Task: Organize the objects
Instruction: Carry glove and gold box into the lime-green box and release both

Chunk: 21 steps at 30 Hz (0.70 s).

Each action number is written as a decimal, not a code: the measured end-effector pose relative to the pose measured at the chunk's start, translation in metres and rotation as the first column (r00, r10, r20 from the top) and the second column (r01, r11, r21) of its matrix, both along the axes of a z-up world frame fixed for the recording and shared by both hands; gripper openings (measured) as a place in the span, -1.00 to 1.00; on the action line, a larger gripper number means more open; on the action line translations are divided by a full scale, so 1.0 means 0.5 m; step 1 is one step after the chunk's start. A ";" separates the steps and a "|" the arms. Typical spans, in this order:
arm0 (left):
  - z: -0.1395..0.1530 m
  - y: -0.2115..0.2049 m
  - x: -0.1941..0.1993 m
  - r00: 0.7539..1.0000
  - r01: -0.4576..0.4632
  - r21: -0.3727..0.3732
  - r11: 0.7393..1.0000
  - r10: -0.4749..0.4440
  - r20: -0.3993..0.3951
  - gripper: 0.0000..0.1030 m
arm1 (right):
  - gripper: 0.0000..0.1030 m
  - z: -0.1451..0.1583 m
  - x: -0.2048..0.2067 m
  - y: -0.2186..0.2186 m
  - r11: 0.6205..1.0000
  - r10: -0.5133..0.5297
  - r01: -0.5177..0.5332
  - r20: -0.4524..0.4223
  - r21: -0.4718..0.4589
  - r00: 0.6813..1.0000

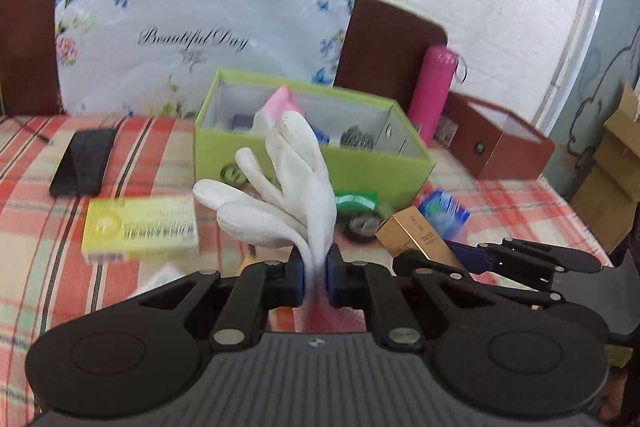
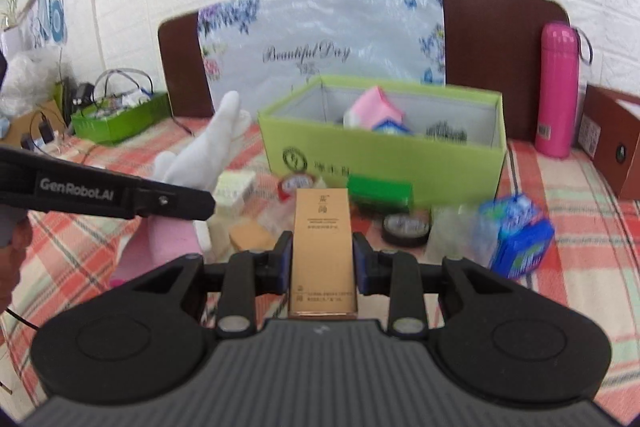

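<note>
My left gripper [image 1: 316,273] is shut on a white glove [image 1: 288,187], pinched near its cuff, with the glove fingers sticking up above the bed. My right gripper [image 2: 322,261] is shut on a tall gold box [image 2: 322,247], held lengthwise between the blue pads. That gold box [image 1: 416,231] and the right gripper [image 1: 520,259] show at the right of the left wrist view. The glove [image 2: 208,155] and the left gripper's side [image 2: 120,193] cross the left of the right wrist view. An open green box [image 1: 320,163] [image 2: 392,155] stands ahead with a pink carton and other items inside.
On the plaid bedspread [image 1: 48,259] lie a black phone [image 1: 82,163], a yellow box [image 1: 140,227], a blue packet [image 2: 516,235], a round black tin [image 2: 406,227] and a green packet [image 2: 380,191]. A pink flask [image 2: 558,91] and a brown box [image 1: 496,143] stand at the right.
</note>
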<state>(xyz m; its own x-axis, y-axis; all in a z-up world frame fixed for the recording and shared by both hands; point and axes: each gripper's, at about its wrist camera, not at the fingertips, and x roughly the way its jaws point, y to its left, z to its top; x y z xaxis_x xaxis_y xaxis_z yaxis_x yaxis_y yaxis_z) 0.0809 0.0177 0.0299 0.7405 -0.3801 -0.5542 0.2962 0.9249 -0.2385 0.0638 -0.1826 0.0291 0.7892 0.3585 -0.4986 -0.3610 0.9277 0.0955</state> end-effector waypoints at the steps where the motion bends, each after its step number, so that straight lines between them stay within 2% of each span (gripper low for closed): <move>1: 0.011 -0.003 0.011 1.000 0.005 -0.006 1.000 -0.005 0.013 -0.81 | -0.43 0.014 0.009 -0.005 1.000 -0.002 0.002 0.014 -0.002 1.000; 7: 0.063 -0.024 0.095 0.998 0.011 -0.039 0.999 -0.008 0.063 -0.81 | -0.43 0.078 0.084 -0.035 0.999 -0.033 0.034 0.076 -0.013 0.997; 11: 0.077 -0.035 0.174 0.999 0.003 -0.083 0.997 0.001 0.044 -0.81 | -0.43 0.098 0.154 -0.042 0.998 -0.047 0.050 0.082 -0.032 0.996; 15: 0.080 -0.047 0.249 0.998 -0.030 -0.065 0.997 0.034 0.049 -0.81 | -0.43 0.093 0.230 -0.041 0.996 -0.061 0.064 0.061 -0.058 0.996; 21: 0.052 -0.047 0.352 0.996 -0.085 -0.066 0.994 0.085 0.000 -0.81 | -0.43 0.057 0.339 -0.034 0.996 -0.069 0.069 -0.012 -0.054 0.998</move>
